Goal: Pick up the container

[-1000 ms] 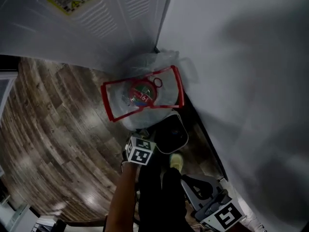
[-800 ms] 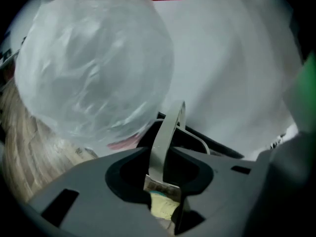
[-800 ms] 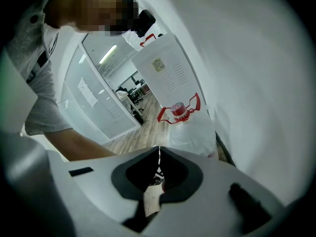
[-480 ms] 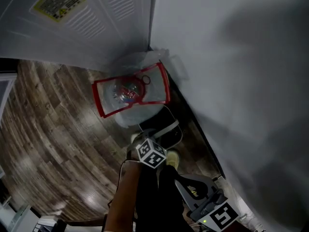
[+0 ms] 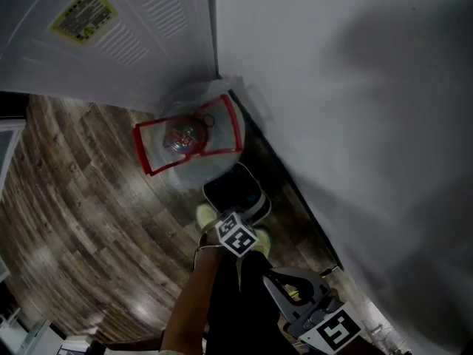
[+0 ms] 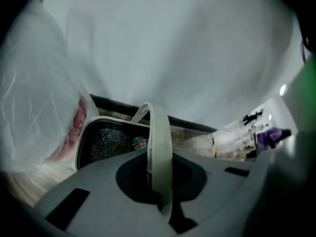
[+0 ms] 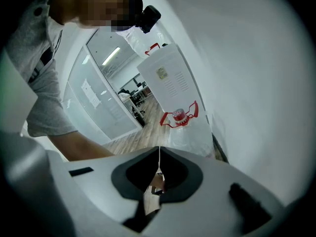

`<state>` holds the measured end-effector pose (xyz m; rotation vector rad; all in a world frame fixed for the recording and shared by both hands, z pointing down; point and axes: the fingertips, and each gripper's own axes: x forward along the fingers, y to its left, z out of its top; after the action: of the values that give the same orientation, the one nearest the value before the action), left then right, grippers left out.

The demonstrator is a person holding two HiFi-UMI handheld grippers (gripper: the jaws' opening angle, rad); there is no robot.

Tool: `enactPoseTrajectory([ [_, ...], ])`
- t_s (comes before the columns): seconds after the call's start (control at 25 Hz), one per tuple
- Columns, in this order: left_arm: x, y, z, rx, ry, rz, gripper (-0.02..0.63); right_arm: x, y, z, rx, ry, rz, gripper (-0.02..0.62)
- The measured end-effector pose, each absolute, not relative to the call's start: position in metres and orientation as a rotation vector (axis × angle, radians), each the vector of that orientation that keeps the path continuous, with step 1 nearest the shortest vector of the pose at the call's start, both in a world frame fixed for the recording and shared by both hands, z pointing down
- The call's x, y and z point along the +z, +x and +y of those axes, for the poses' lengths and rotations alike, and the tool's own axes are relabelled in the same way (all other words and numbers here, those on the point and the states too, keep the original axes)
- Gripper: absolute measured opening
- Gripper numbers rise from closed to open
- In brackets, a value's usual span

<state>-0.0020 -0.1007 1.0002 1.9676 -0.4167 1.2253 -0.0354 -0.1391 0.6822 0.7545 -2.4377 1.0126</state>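
The container (image 5: 233, 190) is a black bin with a white rim, standing on the wood floor beside the wall. In the left gripper view its mesh inside (image 6: 105, 141) shows, with a small round green and red thing (image 6: 140, 143) in it. The white handle (image 6: 160, 142) stands upright and runs between the jaws of my left gripper (image 6: 159, 180), which is shut on it. In the head view the left gripper (image 5: 232, 222) sits just over the container's near edge. My right gripper (image 5: 284, 287) is low at the right, shut (image 7: 158, 176) with nothing in it.
A red-framed bin lined with a clear plastic bag (image 5: 188, 134) stands in the corner just beyond the container; the bag (image 6: 39, 107) fills the left of the left gripper view. A white wall (image 5: 355, 109) runs along the right, a white panel (image 5: 103, 28) behind. My legs and shoe (image 5: 205, 214) are below.
My left gripper has moved right, over the container, and now grips its raised handle. The whole view has drifted, so bin and container sit further left.
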Motion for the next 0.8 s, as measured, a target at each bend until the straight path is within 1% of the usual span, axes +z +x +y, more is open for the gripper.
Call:
enactPoseTrajectory([
  [0.28,0.964,-0.038,-0.086,0.876,1.563,-0.669,0.015,0.641,-0.028,-0.143,0.924,0.759,-2.459,0.026],
  [0.56,0.882,-0.066,-0.075,0.582,1.364,-0.813,0.015,0.573,-0.024,-0.155,0.797,0.748,-2.499,0.026],
  [0.8,0.795,-0.096,-0.071,0.488,1.293,-0.897,0.015,0.501,-0.015,-0.171,0.742,0.796,-2.503,0.026],
])
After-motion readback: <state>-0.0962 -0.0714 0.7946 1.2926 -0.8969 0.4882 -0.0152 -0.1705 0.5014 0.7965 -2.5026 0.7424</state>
